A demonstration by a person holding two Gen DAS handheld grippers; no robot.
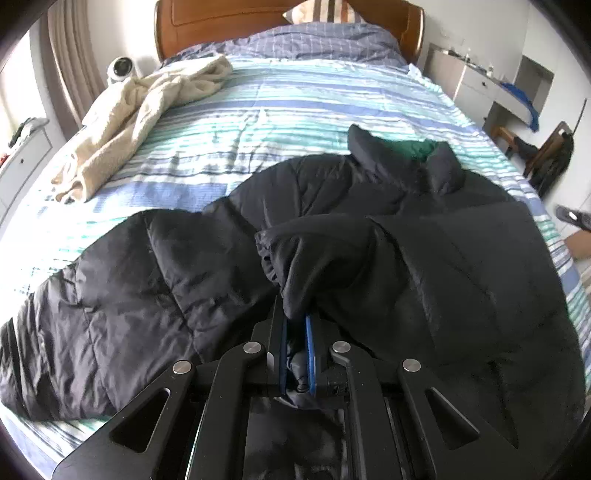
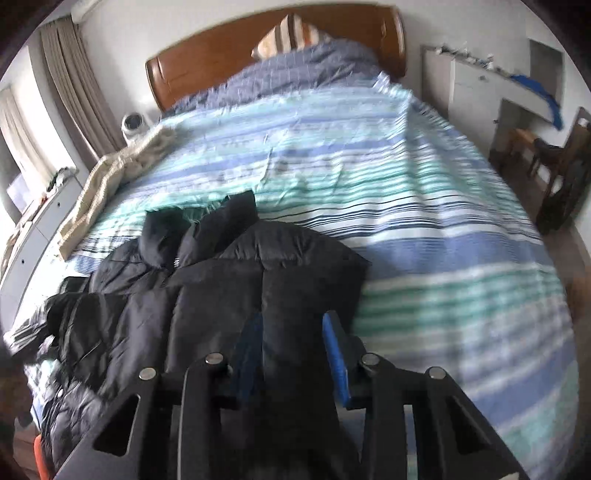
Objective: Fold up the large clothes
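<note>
A black quilted puffer jacket [image 1: 369,229] lies on the striped bed [image 1: 280,110], collar toward the headboard. My left gripper [image 1: 295,321] is shut on the jacket's sleeve cuff [image 1: 291,266], which bunches up between the blue pads. In the right wrist view the jacket [image 2: 207,295] lies left of centre. My right gripper [image 2: 291,328] has its blue pads apart, with jacket fabric lying between them; the view is motion-blurred.
A cream fleece garment [image 1: 140,114] lies at the bed's far left. A wooden headboard [image 1: 221,22], pillows and a blue checked duvet [image 1: 317,40] are at the back. White drawers [image 1: 22,155] stand left, a desk and chair [image 1: 554,155] right.
</note>
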